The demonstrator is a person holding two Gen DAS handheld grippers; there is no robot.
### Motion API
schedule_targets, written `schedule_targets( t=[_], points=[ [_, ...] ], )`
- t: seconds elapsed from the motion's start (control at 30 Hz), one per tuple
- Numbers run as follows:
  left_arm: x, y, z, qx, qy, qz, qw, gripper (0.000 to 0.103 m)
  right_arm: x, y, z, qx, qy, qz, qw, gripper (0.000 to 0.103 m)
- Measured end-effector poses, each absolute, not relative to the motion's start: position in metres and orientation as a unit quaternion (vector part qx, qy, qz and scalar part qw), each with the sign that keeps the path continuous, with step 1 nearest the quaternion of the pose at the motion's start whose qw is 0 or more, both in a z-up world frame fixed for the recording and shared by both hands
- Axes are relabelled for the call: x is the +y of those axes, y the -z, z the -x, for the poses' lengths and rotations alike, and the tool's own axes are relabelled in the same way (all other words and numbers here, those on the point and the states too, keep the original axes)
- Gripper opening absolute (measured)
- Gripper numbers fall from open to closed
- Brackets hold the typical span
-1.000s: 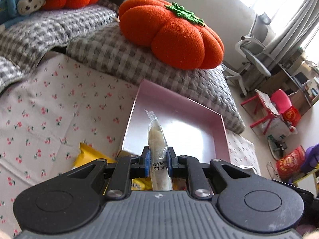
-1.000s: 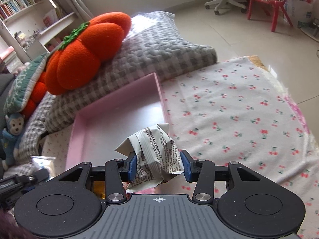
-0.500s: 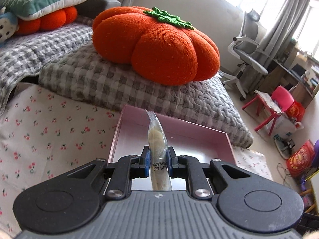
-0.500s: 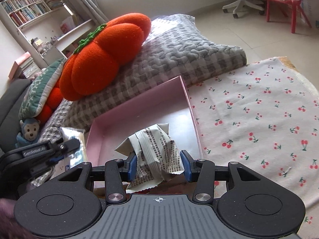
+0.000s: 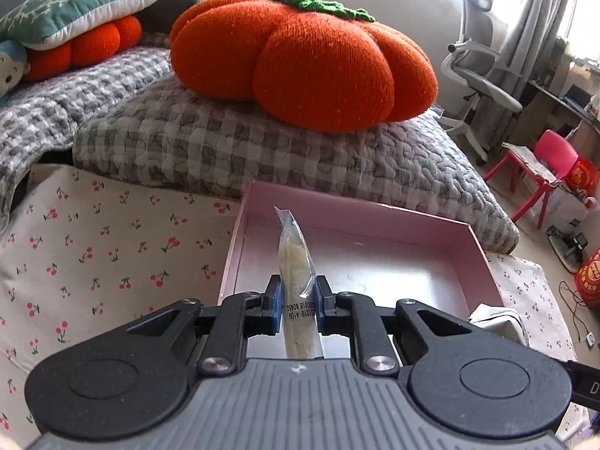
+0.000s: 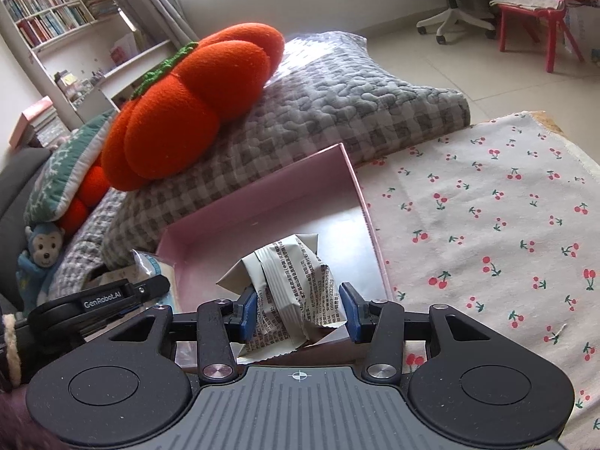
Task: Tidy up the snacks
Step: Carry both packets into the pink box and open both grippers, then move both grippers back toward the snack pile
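Note:
My left gripper is shut on a clear snack packet with a pale filling, held upright over the near edge of a pink tray. My right gripper is shut on a crumpled grey-white snack wrapper with printed text, held over the near part of the same pink tray. The left gripper with its packet shows at the left of the right wrist view. The grey wrapper shows at the tray's right near corner in the left wrist view.
The tray lies on a cherry-print cloth. Behind it a grey checked quilt carries an orange pumpkin cushion. A green pillow lies far left. A red chair and office chair stand on the floor.
Both grippers have moved forward and lower toward the pink tray, each still holding its snack. The left gripper has come into the right wrist view at the left.

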State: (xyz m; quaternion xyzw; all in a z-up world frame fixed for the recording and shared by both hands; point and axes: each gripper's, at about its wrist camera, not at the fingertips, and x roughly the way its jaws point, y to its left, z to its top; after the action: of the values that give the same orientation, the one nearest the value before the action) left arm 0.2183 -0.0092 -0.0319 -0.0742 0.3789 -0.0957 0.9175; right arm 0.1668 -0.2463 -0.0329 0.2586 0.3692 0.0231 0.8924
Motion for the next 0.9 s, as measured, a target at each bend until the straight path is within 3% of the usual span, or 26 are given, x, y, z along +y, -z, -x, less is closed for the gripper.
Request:
schedule_targets(
  t=[0.17,0.27,0.33,0.6,0.9],
  points=[
    [-0.011,0.034,-0.219,0.389,0.105,0.065,0.913,0.019,-0.247,0.031,-0.167,0.367,-0.019,-0.266,0.891,0.056],
    [-0.014,0.033,-0.216,0.387,0.108,0.048,0.915,0.038,-0.247,0.027,-0.165,0.364,-0.018,-0.262,0.893,0.069],
    [-0.014,0.033,-0.213,0.388,0.110,0.042,0.914,0.050,-0.246,0.024,-0.164,0.364,-0.017,-0.255,0.896,0.070],
    [-0.012,0.026,-0.196,0.392,0.113,0.035,0.913,0.069,-0.249,0.010,-0.152,0.366,-0.021,-0.235,0.900,0.077],
    [-0.004,0.010,-0.172,0.394,0.120,0.021,0.911,0.083,-0.255,-0.011,-0.129,0.364,-0.027,-0.217,0.905,0.085]
  ],
)
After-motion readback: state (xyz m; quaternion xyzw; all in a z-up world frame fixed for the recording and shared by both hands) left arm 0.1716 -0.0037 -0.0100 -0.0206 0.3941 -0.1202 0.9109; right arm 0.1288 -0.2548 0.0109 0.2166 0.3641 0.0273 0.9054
